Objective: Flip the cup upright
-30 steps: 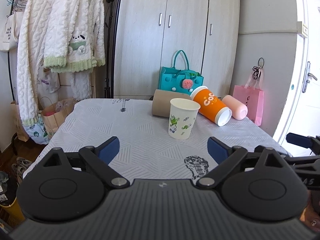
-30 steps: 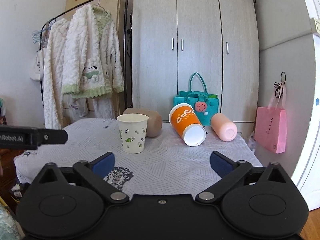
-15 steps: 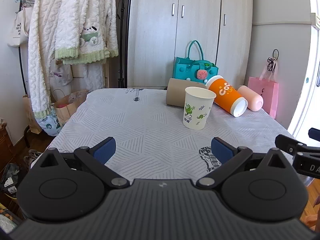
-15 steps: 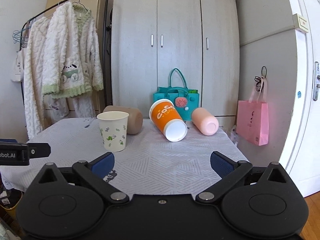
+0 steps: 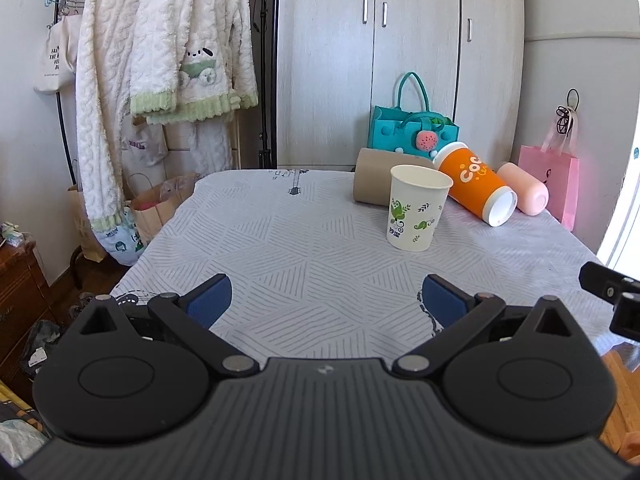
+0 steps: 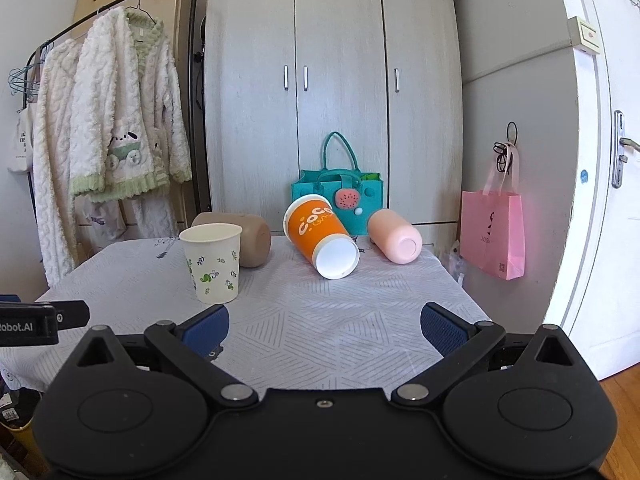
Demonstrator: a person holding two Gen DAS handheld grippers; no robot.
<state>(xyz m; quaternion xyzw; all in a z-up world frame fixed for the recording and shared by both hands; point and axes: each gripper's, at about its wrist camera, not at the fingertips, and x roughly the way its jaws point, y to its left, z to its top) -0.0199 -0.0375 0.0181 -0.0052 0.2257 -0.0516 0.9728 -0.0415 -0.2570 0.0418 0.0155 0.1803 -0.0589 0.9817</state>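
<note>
A white paper cup with green leaf print [image 5: 417,208] [image 6: 212,262] stands upright on the patterned tablecloth. Behind it a brown cup [image 5: 374,182] [image 6: 250,238], an orange cup [image 5: 476,186] [image 6: 322,238] and a pink cup [image 5: 524,194] [image 6: 396,240] lie on their sides. My left gripper [image 5: 326,304] is open and empty over the near table edge, well short of the cups. My right gripper [image 6: 324,326] is open and empty, also near the front edge.
The table [image 5: 280,240] has a drop on all sides. A teal bag [image 6: 338,196] and a grey wardrobe [image 6: 332,92] stand behind it. A clothes rack with robes [image 5: 160,60] is at the left, a pink bag [image 6: 492,232] and a door at the right.
Both grippers have pulled back and shifted a little; the cups look farther away in the left view. No cup has moved. Both grippers stay open.
</note>
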